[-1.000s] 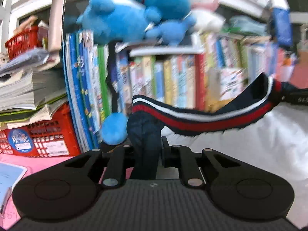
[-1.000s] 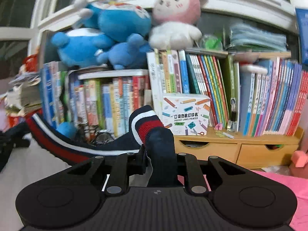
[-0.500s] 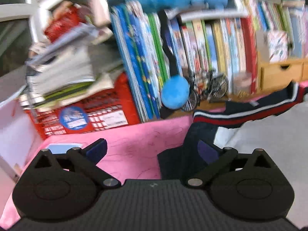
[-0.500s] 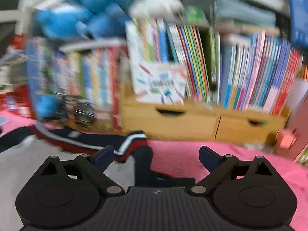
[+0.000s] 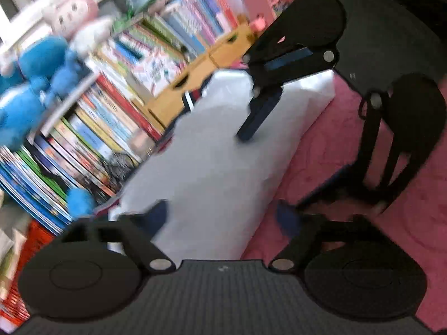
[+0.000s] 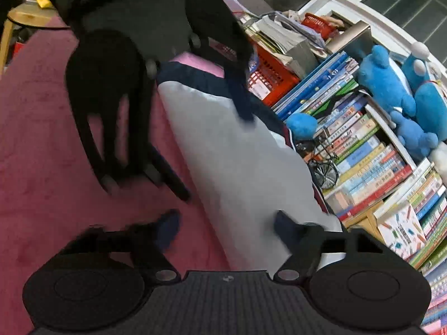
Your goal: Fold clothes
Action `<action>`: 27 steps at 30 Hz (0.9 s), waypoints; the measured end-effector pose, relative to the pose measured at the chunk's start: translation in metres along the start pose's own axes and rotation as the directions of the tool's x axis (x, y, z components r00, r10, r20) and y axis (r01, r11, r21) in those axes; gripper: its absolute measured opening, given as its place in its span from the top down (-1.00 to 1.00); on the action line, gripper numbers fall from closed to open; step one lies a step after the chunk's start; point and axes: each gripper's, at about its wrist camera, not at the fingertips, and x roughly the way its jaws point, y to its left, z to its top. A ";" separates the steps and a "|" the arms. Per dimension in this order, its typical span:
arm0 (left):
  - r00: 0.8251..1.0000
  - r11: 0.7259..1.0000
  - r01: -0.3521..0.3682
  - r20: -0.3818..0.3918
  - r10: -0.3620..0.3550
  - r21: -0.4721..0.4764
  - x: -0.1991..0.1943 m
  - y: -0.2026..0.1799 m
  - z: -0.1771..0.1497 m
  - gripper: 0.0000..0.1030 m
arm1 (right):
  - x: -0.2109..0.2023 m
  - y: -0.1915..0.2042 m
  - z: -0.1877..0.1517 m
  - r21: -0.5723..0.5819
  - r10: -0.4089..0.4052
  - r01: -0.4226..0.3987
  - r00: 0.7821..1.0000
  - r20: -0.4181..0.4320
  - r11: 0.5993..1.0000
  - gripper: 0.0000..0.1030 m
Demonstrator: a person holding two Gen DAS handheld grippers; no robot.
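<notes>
The garment [image 5: 212, 167] lies flat on the pink surface [image 5: 349, 145], just in front of the row of books; it is mostly pale grey-white, smooth, with navy edging and a red, white and navy striped band [image 5: 188, 101] along the side nearest the books; in the right wrist view a navy hem [image 6: 195, 79] runs across its far end.

In the left wrist view, from the left: blue plush toys [image 5: 36, 83] and a pink-and-white one [image 5: 75, 19] sit above the tilted books [image 5: 111, 117]; a wooden drawer unit [image 5: 195, 75] follows; then the garment; then the right gripper [image 5: 293, 145], dark and blurred, over the garment's edge. The left gripper [image 5: 220, 217] has its jaws parted and closing; the garment's edge lies below the gap, the pads not pressing it.

In the right wrist view the right gripper [image 6: 226, 223] is likewise parted and closing, nothing pinched; the left gripper [image 6: 215, 153] shows ahead. A red crate [image 6: 273, 78], stacked papers [image 6: 285, 39] and a small model bicycle [image 6: 324, 167] stand by the books; a white box [image 6: 399, 229] carries coloured pencil drawings; its writing, like the book spines, is too blurred to read. Window frames [image 6: 363, 0] rise behind.
</notes>
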 end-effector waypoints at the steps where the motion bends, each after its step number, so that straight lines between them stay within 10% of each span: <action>1: 1.000 1.000 0.019 -0.012 -0.019 -0.025 0.007 0.005 -0.001 0.06 | 0.008 -0.001 0.003 -0.006 -0.011 0.011 1.000 -0.006 1.000 0.08; 7: 0.995 0.988 0.087 -0.045 -0.093 -0.130 0.012 0.037 -0.017 0.08 | 0.009 -0.006 -0.031 -0.099 -0.078 0.071 0.994 -0.070 0.993 0.36; 15: 0.991 0.982 -0.025 -0.130 0.000 -0.186 -0.017 0.074 -0.058 0.06 | -0.026 -0.051 -0.136 -0.071 -0.257 0.248 0.913 -0.315 0.966 0.60; 24: 0.978 0.966 -0.104 -0.202 0.055 -0.236 -0.045 0.091 -0.088 -0.03 | -0.060 -0.065 -0.163 0.043 -0.224 0.268 0.873 -0.433 0.962 0.60; 27: 0.965 0.955 -0.149 -0.249 0.084 -0.255 -0.057 0.094 -0.098 -0.38 | -0.081 -0.064 -0.173 0.093 -0.215 0.295 0.848 -0.484 0.951 0.46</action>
